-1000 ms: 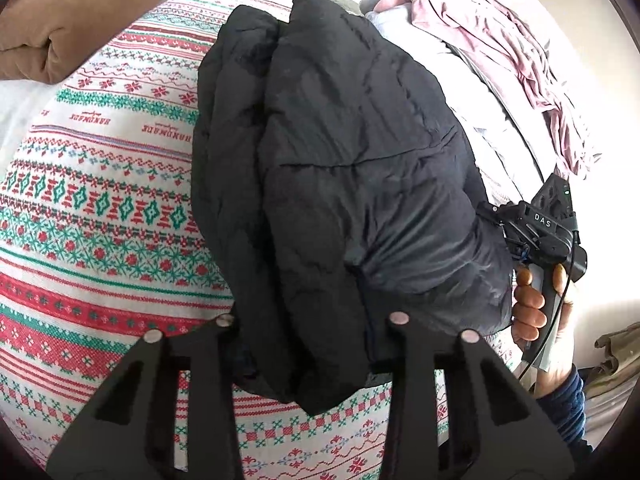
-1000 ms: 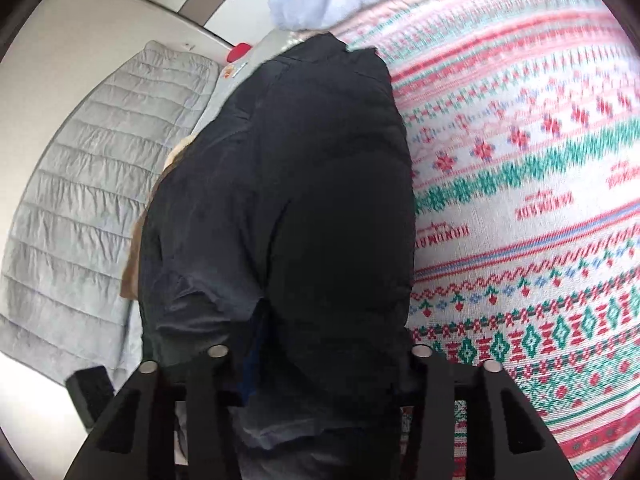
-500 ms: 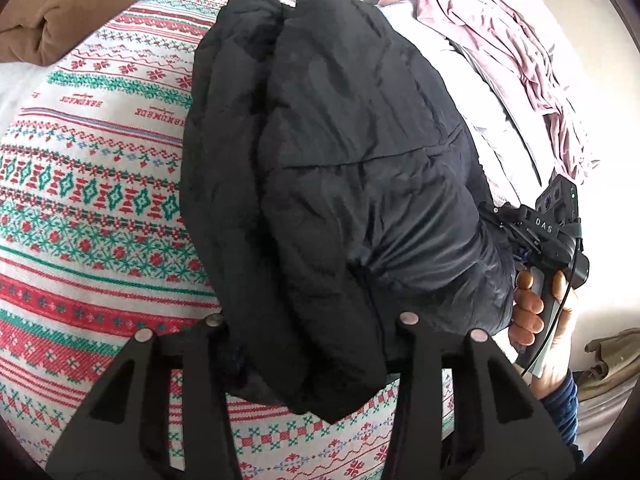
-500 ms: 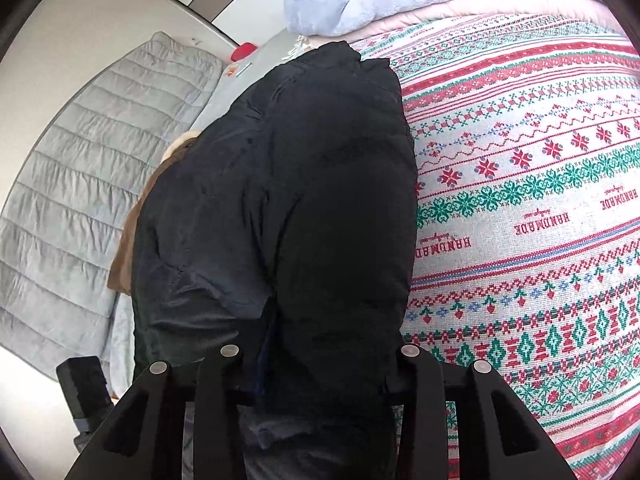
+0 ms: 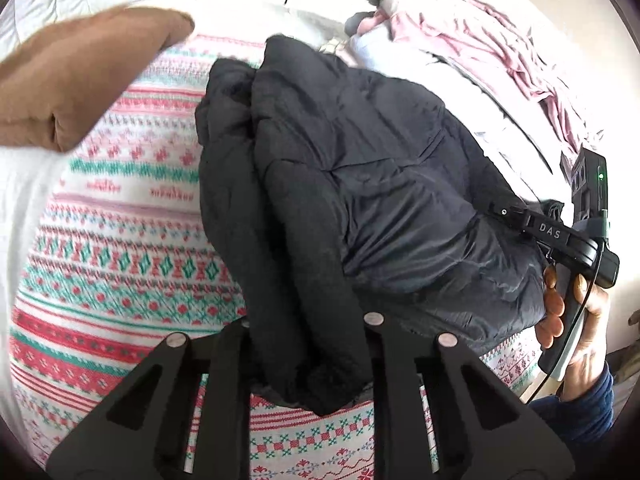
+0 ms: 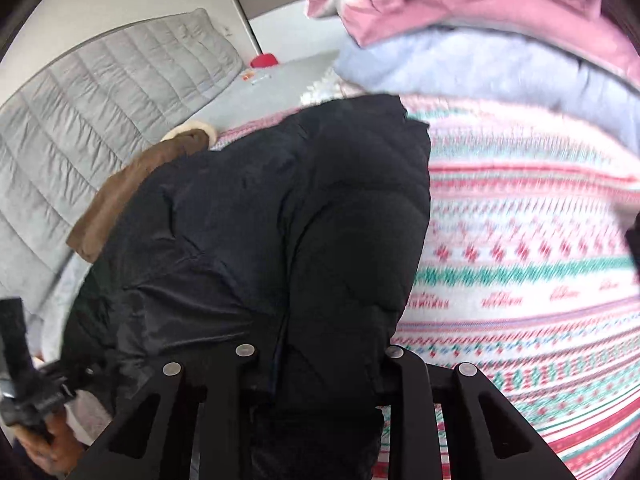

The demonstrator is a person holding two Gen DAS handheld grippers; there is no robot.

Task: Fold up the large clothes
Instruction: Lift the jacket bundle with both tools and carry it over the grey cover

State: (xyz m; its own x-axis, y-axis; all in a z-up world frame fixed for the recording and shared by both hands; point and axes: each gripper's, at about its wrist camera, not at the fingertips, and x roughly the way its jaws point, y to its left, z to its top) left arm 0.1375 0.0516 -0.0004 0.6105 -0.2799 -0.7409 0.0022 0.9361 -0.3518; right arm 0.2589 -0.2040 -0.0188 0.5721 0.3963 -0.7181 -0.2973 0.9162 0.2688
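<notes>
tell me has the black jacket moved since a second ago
Yes. The jacket has been lifted: in the left wrist view its near end now hangs clear above the patterned blanket, with both grippers closing on it.

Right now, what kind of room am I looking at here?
Probably a bedroom: a puffy black jacket lies on a bed spread with a red-and-green patterned knit blanket, with a grey quilted padded panel beside it and a heap of pink and pale-blue bedding.
</notes>
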